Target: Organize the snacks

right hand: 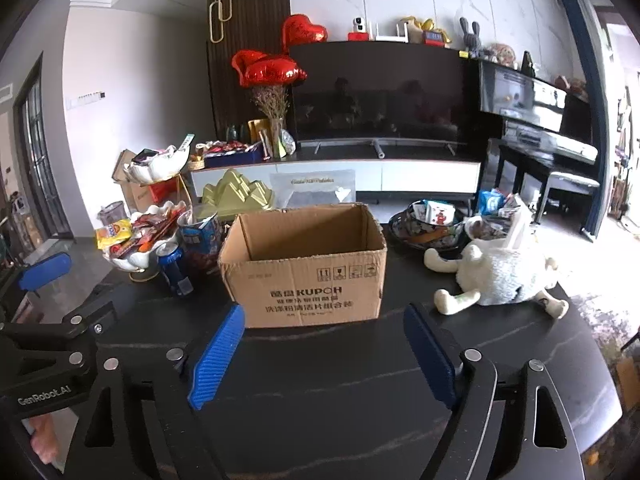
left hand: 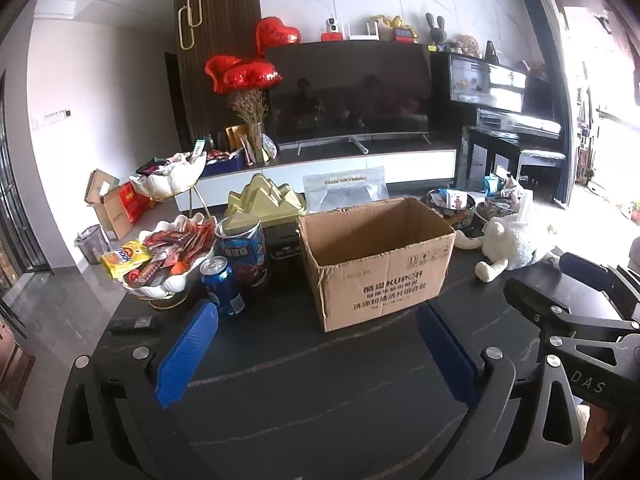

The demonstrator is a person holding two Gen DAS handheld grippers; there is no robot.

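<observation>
Two tiers of snack packets (left hand: 172, 252) fill the white shell-shaped stand (left hand: 160, 290) at the left of the dark tabletop (left hand: 320, 380), a yellow packet (left hand: 124, 260) hanging over the lower rim. Just beside the stand I see a blue drink can (left hand: 222, 284) and a taller blue canister (left hand: 244, 252). At the middle stands an open cardboard box (left hand: 380, 272), flaps up; what I can see of its inside looks empty, though its floor is hidden from me. Behind it sit a gold ridged box (left hand: 264, 200) and a clear zip pouch (left hand: 344, 190). To the right, a dark patterned bowl (right hand: 420, 236) holds more packets, and a white plush toy (right hand: 500, 276) lies near it. My left gripper (left hand: 316, 354) is spread wide with nothing between its blue pads (left hand: 188, 356), short of the box. My right gripper (right hand: 324, 354) is likewise parted and holds nothing.
</observation>
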